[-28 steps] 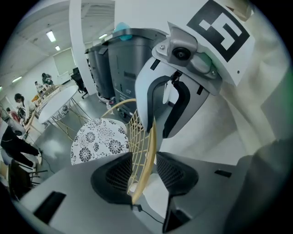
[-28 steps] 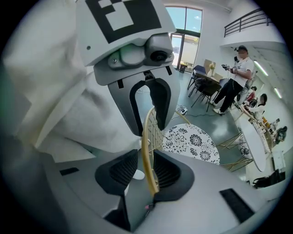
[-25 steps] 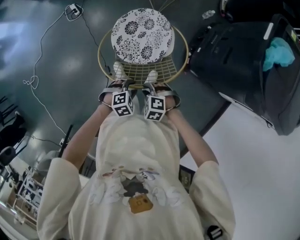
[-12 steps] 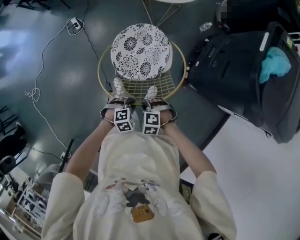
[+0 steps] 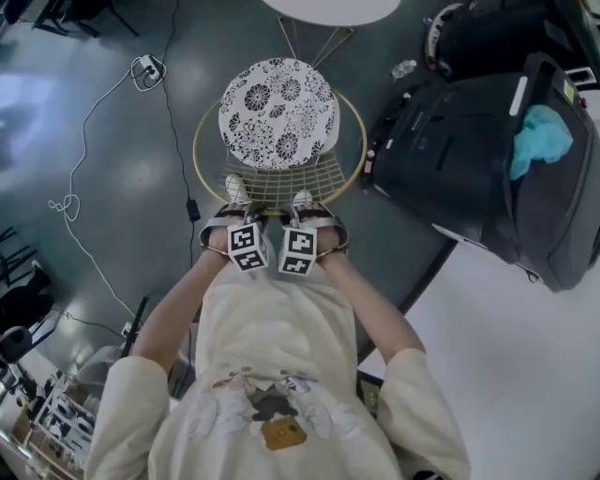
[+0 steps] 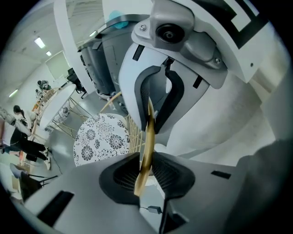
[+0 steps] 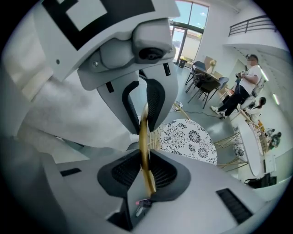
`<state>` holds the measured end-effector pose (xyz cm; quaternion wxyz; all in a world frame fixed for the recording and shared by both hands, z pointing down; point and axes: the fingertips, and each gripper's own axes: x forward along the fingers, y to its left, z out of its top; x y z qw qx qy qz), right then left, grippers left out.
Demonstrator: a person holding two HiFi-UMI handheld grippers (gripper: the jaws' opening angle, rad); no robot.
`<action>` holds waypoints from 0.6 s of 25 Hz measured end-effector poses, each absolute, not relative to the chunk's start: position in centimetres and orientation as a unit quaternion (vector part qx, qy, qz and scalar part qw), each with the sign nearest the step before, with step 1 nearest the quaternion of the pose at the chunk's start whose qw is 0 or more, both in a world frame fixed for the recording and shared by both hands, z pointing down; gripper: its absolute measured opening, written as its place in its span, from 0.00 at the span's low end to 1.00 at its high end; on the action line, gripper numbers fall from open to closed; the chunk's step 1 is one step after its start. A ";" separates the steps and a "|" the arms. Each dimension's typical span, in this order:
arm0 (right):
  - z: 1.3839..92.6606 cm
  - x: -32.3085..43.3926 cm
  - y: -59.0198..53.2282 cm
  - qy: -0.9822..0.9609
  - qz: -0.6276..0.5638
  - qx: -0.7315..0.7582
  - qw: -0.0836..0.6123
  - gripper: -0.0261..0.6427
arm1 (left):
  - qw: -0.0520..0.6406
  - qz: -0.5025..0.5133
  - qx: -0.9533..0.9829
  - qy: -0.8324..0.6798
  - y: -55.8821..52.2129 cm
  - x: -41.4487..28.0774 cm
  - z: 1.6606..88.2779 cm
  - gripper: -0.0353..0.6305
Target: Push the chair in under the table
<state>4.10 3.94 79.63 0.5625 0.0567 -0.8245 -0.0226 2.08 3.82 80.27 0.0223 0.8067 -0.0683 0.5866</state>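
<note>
the chair (image 5: 277, 184) is seen on the dark floor (image 5: 112, 169), a gold wire frame with a round black-and-white flowered cushion (image 5: 278, 112) on its seat. the round white table (image 5: 330, 9) lies just beyond the chair's far side. only the table's edge is shown, with its thin gold legs reaching towards the chair. the seat is not yet under the table, and a strip of floor is seen between cushion and table edge.

the chair's back rim (image 5: 274, 208) is held at its near side by both grippers, which are set close together and pointed steeply down. the left gripper (image 6: 147, 146) is placed on the left part of that rim and the right gripper (image 7: 144, 139) just beside it on the right part. the jaws of each have just been closing, and in each gripper view the gold rim is shown clamped edge-on between the ribbed pads.

a large black case (image 5: 469, 141) stands just right of the chair, with a teal cloth (image 5: 539, 131) in its far end. a thin white cable (image 5: 84, 122) trails over the floor well left of the chair. the person's pale shirt (image 5: 272, 328) fills the space on the chair's near side.
</note>
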 end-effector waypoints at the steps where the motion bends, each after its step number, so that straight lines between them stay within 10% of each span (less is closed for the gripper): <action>1: 79.7 4.0 3.2 -0.825 -0.014 0.062 0.562 0.13 | 0.024 0.586 0.807 -0.070 3.1 2.1 80.1 0.18; 15: 79.7 3.6 -7.1 -0.821 0.006 0.106 0.562 0.14 | 0.015 0.577 0.808 -0.117 -7.6 1.6 79.6 0.21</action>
